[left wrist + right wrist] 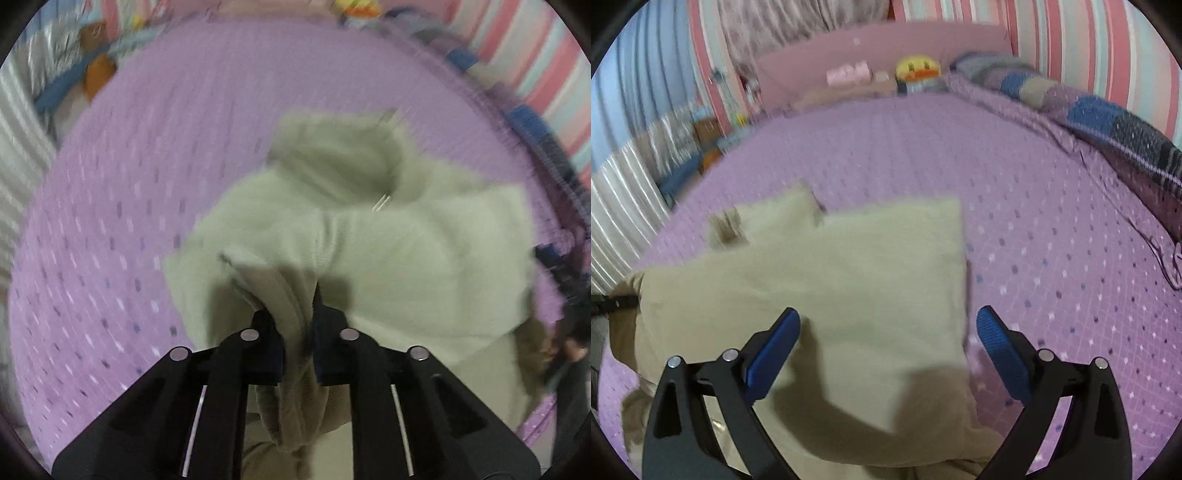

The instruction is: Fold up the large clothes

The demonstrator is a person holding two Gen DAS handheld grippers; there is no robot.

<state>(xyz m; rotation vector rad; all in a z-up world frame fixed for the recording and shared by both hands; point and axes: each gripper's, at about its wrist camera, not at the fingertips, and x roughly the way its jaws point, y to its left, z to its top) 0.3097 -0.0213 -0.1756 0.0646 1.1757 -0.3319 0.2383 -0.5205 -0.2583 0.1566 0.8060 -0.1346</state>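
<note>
A pale beige garment (pixel 388 258) lies partly folded on the purple bedspread (pixel 129 221). My left gripper (pixel 297 325) is shut on a bunched fold of this garment, which rises between its dark pads and hangs down toward the camera. In the right wrist view the same garment (pixel 849 277) lies flat as a wide panel with a straight right edge. My right gripper (pixel 888 325) stands open just above the garment's near part; its blue fingers (pixel 775 350) are wide apart and hold nothing. The right finger hangs over bare bedspread (pixel 1052 240) past the cloth's edge.
A rolled patchwork blanket (pixel 1089 107) runs along the bed's right side by the striped wall. A yellow plush toy (pixel 918 70) and pink items (pixel 847 75) sit at the pink headboard. A silvery curtain (pixel 617 206) hangs at left.
</note>
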